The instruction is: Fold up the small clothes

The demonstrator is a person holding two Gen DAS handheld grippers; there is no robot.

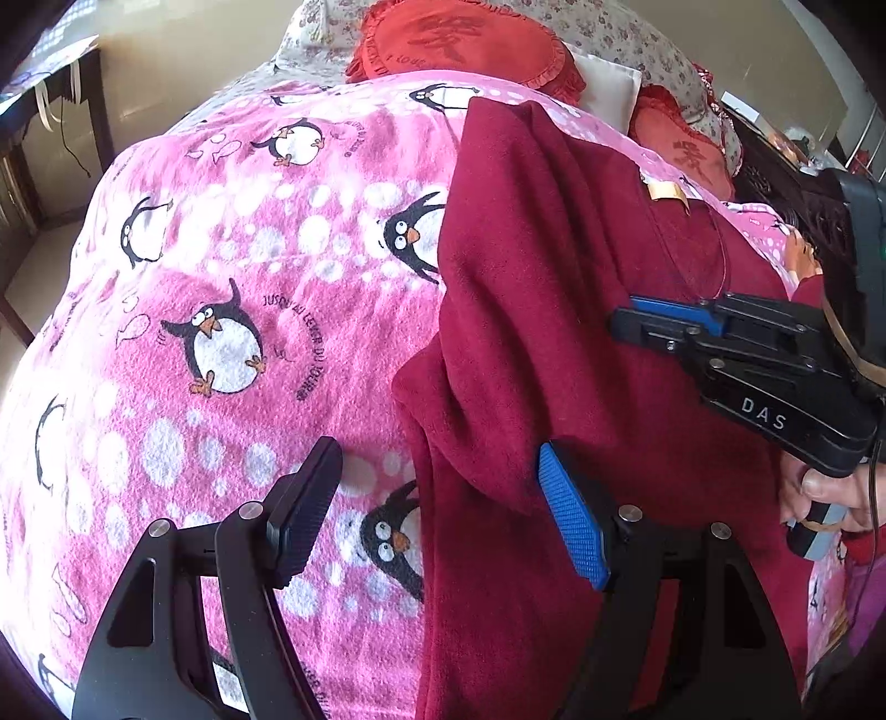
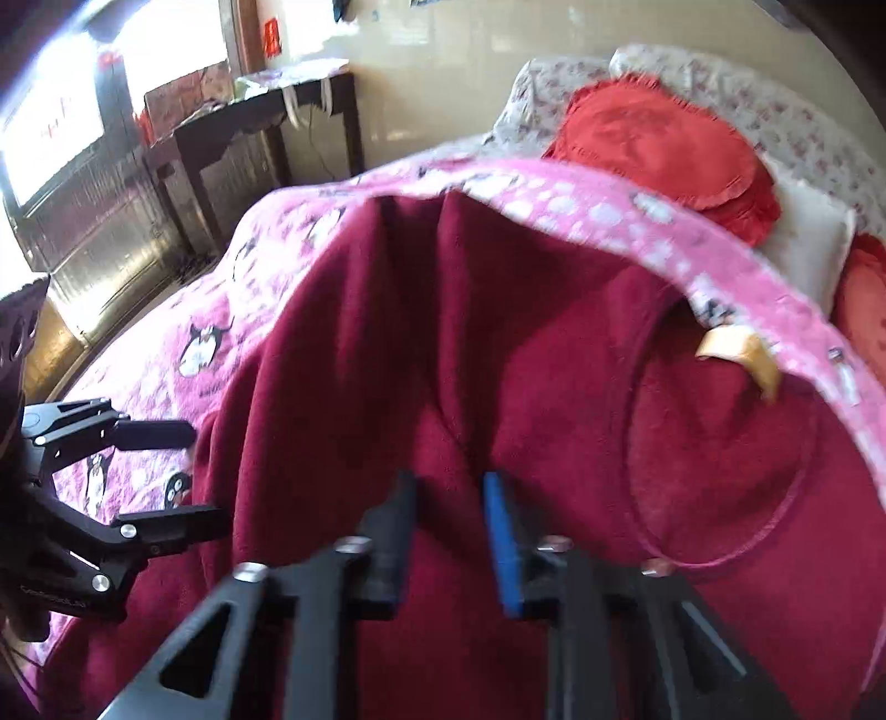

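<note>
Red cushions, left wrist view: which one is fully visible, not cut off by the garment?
The big frilled red cushion at the head of the bed, top centre. The other red cushion, to its right, is partly hidden behind the dark red garment.

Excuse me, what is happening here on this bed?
A person holding two handheld grippers is folding a dark red fleece garment spread on a pink penguin blanket. The left gripper is open at the garment's edge, gripping nothing. The right gripper hangs over the middle of the garment, jaws apart. One side is already folded over. Red cushions lie behind.
</note>
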